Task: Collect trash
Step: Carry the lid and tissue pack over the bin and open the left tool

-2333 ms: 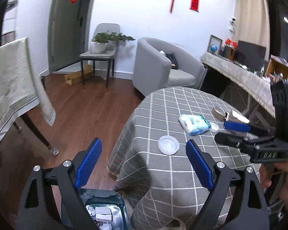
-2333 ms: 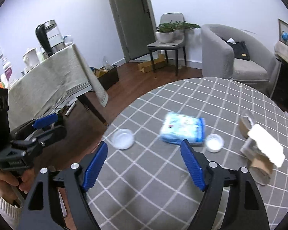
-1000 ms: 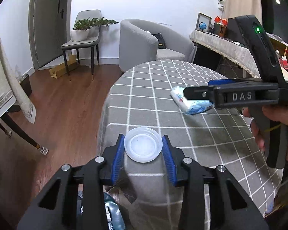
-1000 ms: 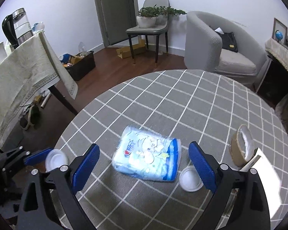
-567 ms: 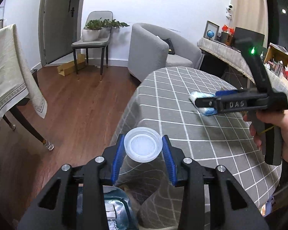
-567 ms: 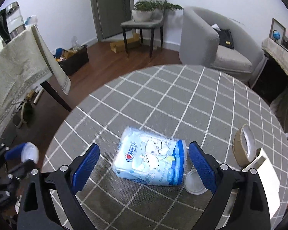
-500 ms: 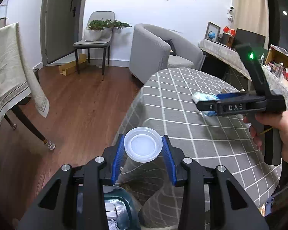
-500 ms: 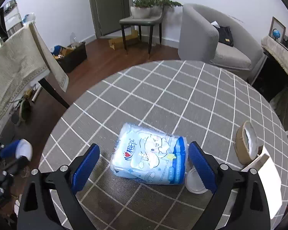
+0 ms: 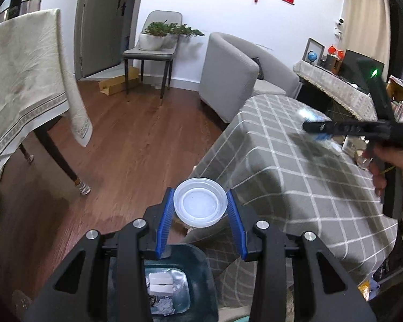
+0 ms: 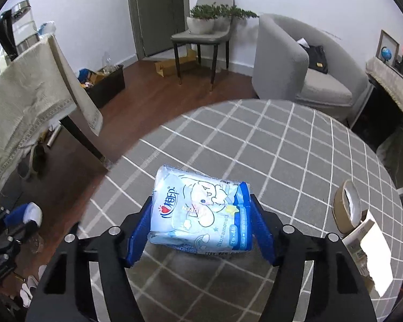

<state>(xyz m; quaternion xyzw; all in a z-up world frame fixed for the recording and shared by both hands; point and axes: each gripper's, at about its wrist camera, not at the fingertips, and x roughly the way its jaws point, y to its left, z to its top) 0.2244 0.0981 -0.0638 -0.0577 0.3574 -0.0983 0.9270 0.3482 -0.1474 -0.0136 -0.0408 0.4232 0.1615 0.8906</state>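
Observation:
My left gripper [image 9: 200,192] is shut on a clear round plastic lid [image 9: 200,206], held in the air just off the table's edge. Under it stands a dark trash bin [image 9: 201,255] with foil and white scraps inside. In the right wrist view the left gripper [image 10: 21,214] shows at the lower left, still holding the lid [image 10: 34,212]. My right gripper [image 10: 201,201] is over the grey checked table [image 10: 282,147], its jaws closing. Both blue pads press the sides of a light blue tissue pack [image 10: 201,214]. From the left wrist, the right gripper [image 9: 319,128] is blurred.
A brown tape roll [image 10: 346,209] and a white-topped carton [image 10: 370,244] lie at the table's right edge. Left of the table stands another table with a beige cloth [image 9: 27,86]. A grey armchair [image 9: 228,77] and a chair with a plant [image 9: 153,51] stand farther back on the wood floor.
My left gripper has carried the lid off the table to above the bin. My right gripper has advanced over the tissue pack and its jaws have narrowed onto it.

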